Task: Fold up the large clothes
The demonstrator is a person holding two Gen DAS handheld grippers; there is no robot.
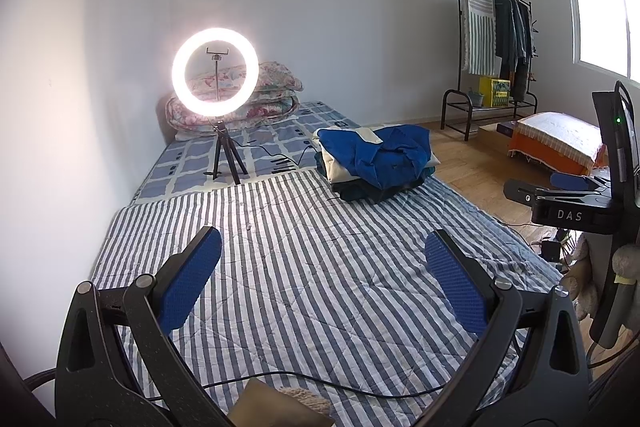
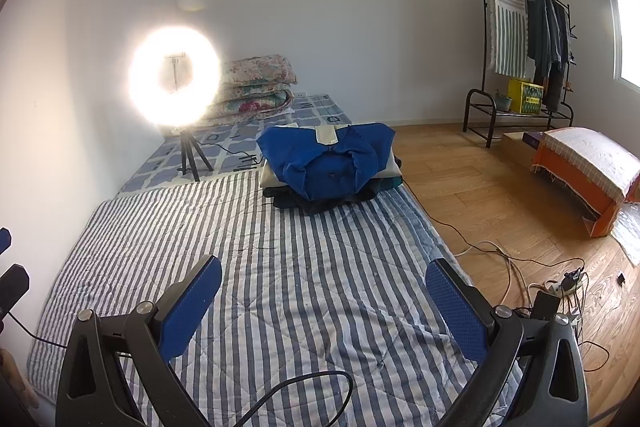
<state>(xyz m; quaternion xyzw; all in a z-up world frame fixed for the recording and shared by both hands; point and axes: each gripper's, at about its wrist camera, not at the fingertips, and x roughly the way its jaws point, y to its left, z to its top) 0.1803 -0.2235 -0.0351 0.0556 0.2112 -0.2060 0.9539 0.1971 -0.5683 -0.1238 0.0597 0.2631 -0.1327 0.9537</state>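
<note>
A pile of clothes lies at the far right of a blue-and-white striped quilt on a floor mattress. A rumpled blue garment lies on top, over cream and dark pieces; it also shows in the right wrist view. My left gripper is open and empty, above the quilt and well short of the pile. My right gripper is open and empty too, above the quilt. The right gripper's body shows at the right edge of the left wrist view.
A lit ring light on a tripod stands on the mattress beside folded floral quilts. A black cable crosses the quilt's near edge. A clothes rack, an orange covered stool and floor cables stand right.
</note>
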